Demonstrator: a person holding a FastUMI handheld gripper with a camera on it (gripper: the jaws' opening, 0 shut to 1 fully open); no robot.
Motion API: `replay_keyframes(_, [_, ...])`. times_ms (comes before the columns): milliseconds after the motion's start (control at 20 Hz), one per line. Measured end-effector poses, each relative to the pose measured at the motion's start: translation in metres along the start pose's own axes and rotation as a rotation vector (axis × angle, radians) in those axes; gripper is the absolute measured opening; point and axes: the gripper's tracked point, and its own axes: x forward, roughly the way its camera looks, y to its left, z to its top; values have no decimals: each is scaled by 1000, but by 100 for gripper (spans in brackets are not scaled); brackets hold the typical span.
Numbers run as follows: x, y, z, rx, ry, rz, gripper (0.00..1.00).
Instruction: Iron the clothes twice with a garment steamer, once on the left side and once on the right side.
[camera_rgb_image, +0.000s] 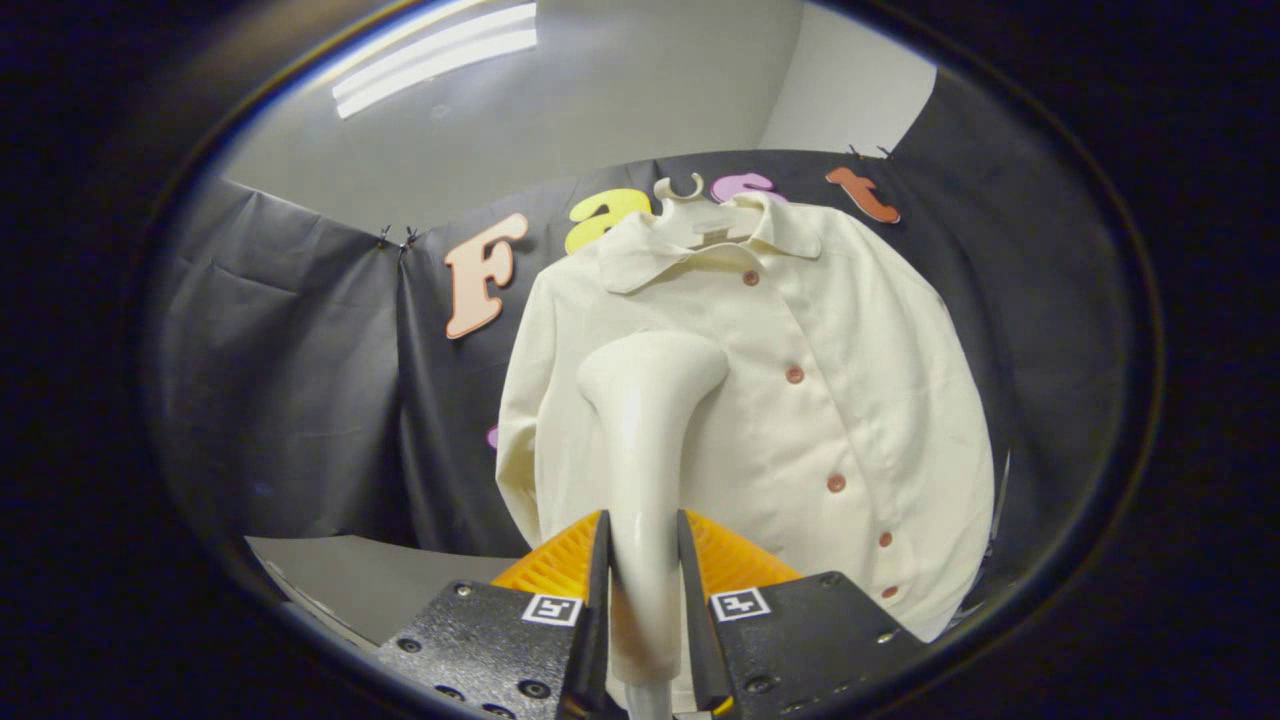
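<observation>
A cream button-up shirt (830, 400) with a collar and reddish buttons hangs on a white hanger (700, 215) against the black cloth wall. My gripper (645, 560) is shut on the handle of a white garment steamer (645, 420), both fingers pressing its sides. The steamer rises ahead of the fingers, and its broad head is on the shirt's left half, at about chest height. Whether the head touches the fabric I cannot tell. The steamer hides part of the shirt's left front.
A pale tabletop (390, 580) lies below and to the left of the shirt. The black cloth wall (290, 380) runs behind everything, with a grey wall and a ceiling light (440, 60) above it.
</observation>
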Motion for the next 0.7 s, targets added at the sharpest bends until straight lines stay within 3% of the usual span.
replay_keyframes(700, [-62, -31, -133, 137, 187, -36, 33])
